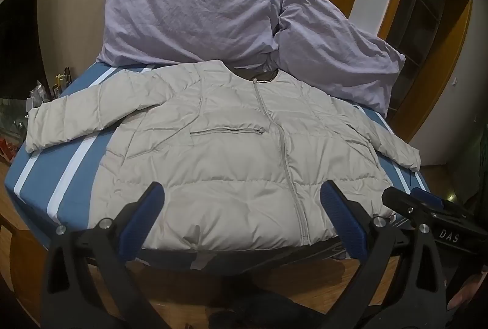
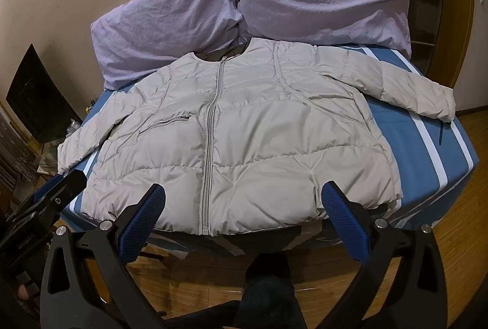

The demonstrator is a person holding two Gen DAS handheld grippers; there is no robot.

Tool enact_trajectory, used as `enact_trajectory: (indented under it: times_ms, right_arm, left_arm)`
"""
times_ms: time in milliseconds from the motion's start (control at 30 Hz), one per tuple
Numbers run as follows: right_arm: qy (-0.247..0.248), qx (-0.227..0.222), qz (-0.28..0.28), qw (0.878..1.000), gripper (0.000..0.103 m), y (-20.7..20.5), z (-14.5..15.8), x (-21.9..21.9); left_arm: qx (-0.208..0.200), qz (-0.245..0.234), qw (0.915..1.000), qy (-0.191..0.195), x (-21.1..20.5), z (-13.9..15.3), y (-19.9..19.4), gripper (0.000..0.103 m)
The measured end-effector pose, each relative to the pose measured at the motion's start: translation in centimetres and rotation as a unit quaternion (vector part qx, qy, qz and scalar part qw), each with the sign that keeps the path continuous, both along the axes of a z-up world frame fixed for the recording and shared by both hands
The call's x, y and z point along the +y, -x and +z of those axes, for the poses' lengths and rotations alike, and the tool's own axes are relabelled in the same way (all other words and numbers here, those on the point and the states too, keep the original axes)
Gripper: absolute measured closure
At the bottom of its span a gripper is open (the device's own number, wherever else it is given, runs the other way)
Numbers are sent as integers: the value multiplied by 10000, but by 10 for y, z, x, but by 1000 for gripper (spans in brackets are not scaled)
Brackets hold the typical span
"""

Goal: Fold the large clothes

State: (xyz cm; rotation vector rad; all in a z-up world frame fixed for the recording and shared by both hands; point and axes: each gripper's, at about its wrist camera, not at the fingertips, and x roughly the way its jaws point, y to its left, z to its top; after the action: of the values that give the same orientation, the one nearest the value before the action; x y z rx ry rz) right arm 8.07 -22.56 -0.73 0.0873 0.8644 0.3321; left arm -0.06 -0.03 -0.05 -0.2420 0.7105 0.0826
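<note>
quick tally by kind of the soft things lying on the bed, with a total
pale grey quilted puffer jacket, zipped and spread flat: 1
crumpled lilac fabric pillows, one on the left and one on the right in the left wrist view: 2
total: 3, all on the blue bed cover with white stripes

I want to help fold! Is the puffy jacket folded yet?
Not yet. The jacket lies spread flat on the bed, zipped up, both sleeves out sideways.

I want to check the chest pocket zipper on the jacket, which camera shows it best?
The left wrist view: the pocket zipper lies near the middle, seen along its full length. In the right wrist view it sits off to the side, shorter and partly creased into the jacket.
</note>
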Motion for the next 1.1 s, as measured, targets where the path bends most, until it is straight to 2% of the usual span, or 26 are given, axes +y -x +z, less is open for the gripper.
enact_trajectory:
  times_ms: [1100]
  right_arm:
    - [8,0,-3,10000,1,0,0,1]
  left_arm:
    - [12,-5,10000,46,2,0,-1,2]
